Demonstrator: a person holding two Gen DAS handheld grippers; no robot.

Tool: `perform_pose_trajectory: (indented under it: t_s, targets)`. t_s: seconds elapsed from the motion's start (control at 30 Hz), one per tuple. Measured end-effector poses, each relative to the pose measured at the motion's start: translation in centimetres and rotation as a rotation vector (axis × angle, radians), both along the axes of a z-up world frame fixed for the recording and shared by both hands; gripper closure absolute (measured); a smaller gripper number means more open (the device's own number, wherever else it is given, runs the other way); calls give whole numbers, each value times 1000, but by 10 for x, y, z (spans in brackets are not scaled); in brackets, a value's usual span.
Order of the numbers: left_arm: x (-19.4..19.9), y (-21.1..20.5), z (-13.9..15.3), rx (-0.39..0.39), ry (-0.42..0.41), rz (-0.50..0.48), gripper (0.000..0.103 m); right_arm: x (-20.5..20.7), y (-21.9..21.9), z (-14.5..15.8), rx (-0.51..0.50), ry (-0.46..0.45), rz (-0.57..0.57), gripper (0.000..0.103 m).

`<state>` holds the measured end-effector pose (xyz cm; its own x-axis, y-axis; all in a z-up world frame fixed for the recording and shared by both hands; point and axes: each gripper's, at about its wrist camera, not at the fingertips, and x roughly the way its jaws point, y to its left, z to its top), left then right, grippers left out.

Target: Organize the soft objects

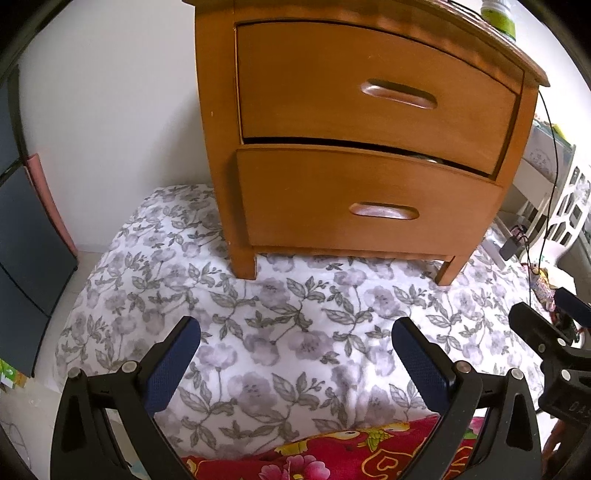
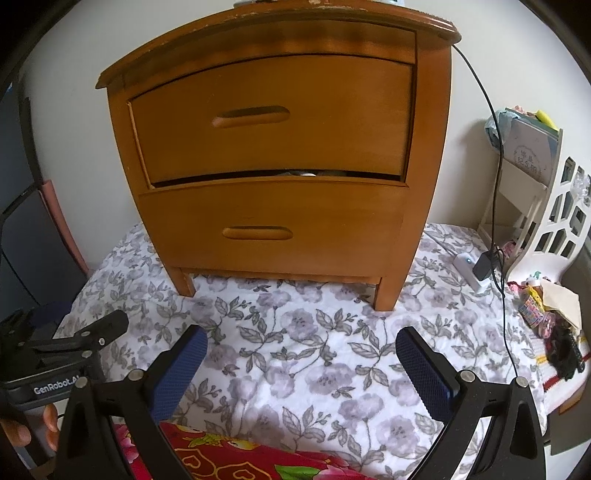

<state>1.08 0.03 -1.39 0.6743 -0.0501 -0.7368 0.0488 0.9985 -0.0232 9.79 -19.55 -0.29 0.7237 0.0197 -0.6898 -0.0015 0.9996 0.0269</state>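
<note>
My jaws stand apart and empty on both the left gripper [image 1: 295,354] and right gripper [image 2: 301,363], above the floral quilt [image 1: 288,325]. The red blanket [image 1: 332,458] beneath looks limp, light; I'd pinch its near edge.

"GenRobot.AI" stands on the left gripper [image 2: 110,325].

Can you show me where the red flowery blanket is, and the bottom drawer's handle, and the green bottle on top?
red blanket [image 1: 332,458], left wrist view, on its flowery middle.
bottom drawer handle [image 2: 257,233], right wrist view, at the slot's centre.
green bottle [image 1: 499,14], left wrist view, on its green label.
</note>
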Motion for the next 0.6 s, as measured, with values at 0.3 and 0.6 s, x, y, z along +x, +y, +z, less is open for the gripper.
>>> perform_pose_trajectory:
  t_s: [0.3,0.6]
  targets:
    - [0,0,9,-16,-27,-3,0,1,-3,0,17,-3,-18,0]
    - [1,1,14,-19,-43,1,0,0,-3,1,12,-19,-20,0]
